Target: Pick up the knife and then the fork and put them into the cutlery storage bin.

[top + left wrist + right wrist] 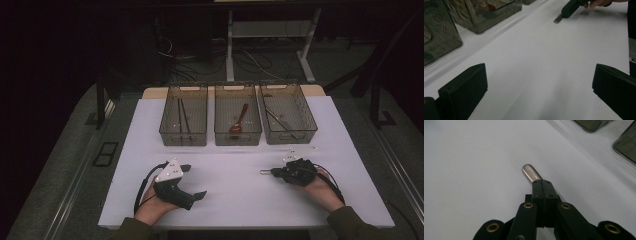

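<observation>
White table (240, 200): right tongs (272, 173) level, clamping utensil handle (530, 172).

A lab: desk legs (230, 45) and loose cables (200, 62) behind

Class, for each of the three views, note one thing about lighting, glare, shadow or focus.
High view: the white table is lit while the room behind is nearly black. Left gripper view: the smoky bins carry blurred reflections, and the near fingers look soft. Right gripper view: the metal handle held in the right gripper shows a dull sheen; the bins at top right are out of focus.
</observation>
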Demonstrator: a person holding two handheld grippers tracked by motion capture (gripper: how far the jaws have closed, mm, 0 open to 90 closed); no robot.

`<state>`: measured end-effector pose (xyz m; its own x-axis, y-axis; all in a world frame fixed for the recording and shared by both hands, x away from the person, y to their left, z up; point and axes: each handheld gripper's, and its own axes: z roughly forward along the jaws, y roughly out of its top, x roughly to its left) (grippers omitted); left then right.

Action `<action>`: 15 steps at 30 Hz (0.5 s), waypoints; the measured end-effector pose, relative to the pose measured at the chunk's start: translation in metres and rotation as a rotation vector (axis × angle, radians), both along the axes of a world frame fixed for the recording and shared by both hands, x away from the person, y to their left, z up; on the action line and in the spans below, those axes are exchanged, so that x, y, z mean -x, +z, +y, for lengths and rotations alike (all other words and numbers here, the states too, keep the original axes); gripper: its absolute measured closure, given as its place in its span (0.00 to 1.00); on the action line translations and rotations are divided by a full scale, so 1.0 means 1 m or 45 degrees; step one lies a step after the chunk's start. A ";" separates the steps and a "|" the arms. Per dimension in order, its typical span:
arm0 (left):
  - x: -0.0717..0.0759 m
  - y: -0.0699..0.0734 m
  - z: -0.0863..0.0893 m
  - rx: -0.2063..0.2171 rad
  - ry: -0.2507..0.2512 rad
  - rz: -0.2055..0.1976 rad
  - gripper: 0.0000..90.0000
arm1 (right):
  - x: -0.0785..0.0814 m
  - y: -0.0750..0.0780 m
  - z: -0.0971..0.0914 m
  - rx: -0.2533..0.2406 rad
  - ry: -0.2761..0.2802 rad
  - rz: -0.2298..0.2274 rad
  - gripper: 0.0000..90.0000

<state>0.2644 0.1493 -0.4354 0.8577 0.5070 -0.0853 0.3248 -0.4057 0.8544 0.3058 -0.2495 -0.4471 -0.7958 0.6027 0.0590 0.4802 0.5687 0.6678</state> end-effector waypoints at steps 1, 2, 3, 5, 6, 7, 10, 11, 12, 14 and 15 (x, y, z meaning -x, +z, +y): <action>0.000 0.000 0.000 0.001 0.000 0.000 0.00 | -0.001 0.000 0.000 0.003 0.007 0.003 0.99; 0.000 0.000 0.000 0.002 0.000 0.000 0.00 | -0.001 0.002 -0.001 0.007 0.016 0.011 0.96; 0.000 0.000 0.000 0.002 -0.001 0.000 0.00 | -0.002 0.005 -0.003 0.006 0.015 0.012 0.92; -0.001 0.000 0.001 0.001 -0.001 -0.002 0.00 | -0.004 0.011 -0.006 0.021 0.015 0.009 0.86; -0.001 0.000 0.001 0.000 -0.002 -0.002 0.00 | -0.005 0.016 -0.008 0.043 0.024 0.007 0.84; -0.001 0.000 0.001 -0.002 0.000 0.001 0.00 | -0.007 0.021 -0.011 0.070 0.019 -0.009 0.81; -0.001 0.000 0.002 0.005 0.006 0.004 0.00 | -0.017 0.034 -0.018 0.136 0.051 0.031 0.75; -0.001 0.000 0.002 0.006 0.006 0.003 0.00 | -0.020 0.037 -0.020 0.172 0.074 0.052 0.74; -0.001 0.000 0.002 0.008 0.006 0.002 0.00 | -0.023 0.039 -0.021 0.216 0.113 0.070 0.72; -0.001 0.000 0.003 0.007 0.004 0.003 0.00 | -0.028 0.043 -0.022 0.305 0.172 0.097 0.71; -0.001 0.000 0.003 0.008 0.005 0.004 0.00 | -0.030 0.045 -0.023 0.348 0.206 0.112 0.70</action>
